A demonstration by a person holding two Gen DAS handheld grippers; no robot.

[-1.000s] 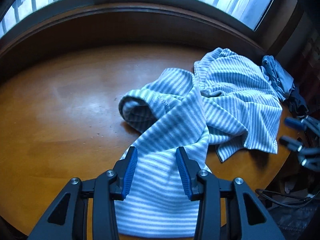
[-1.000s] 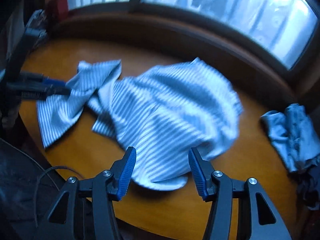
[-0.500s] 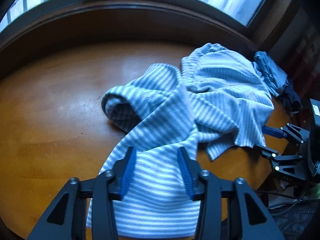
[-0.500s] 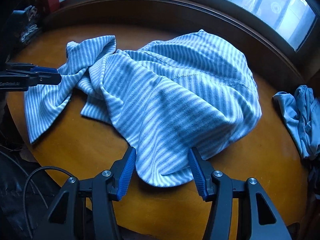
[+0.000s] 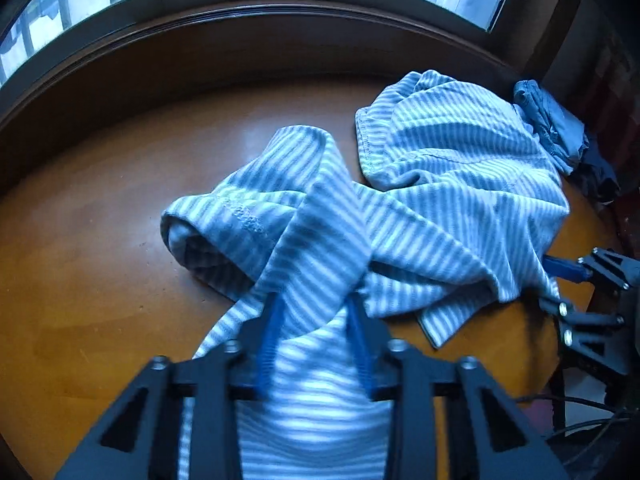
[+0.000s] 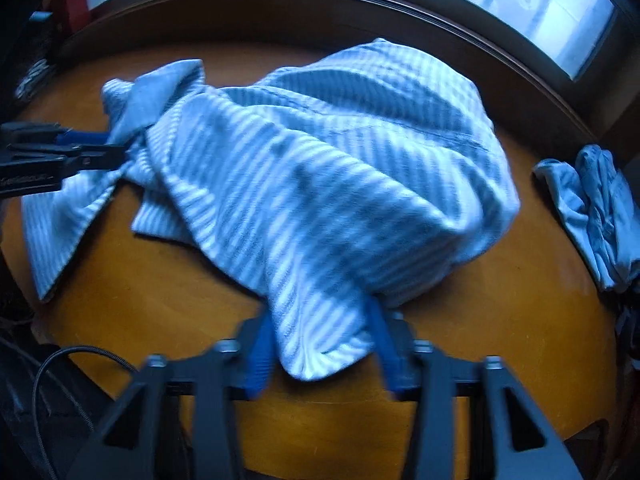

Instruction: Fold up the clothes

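Striped shirt (image 5: 420, 208) lies crumpled mid tabletop (image 5: 100, 240). Left tool (image 5: 316, 312) & right tool (image 6: 320, 320): both wide apart w/ cloth between fingers, not clamped.

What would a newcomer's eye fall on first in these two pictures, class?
First comes the crumpled blue-and-white striped garment, heaped across the middle of the round wooden table. Next, the blue-padded fingers of the left gripper and those of the right gripper, each open around a fold of it near the table's front edge. A smaller plain blue cloth lies bunched at the table's right side, below the curved window.
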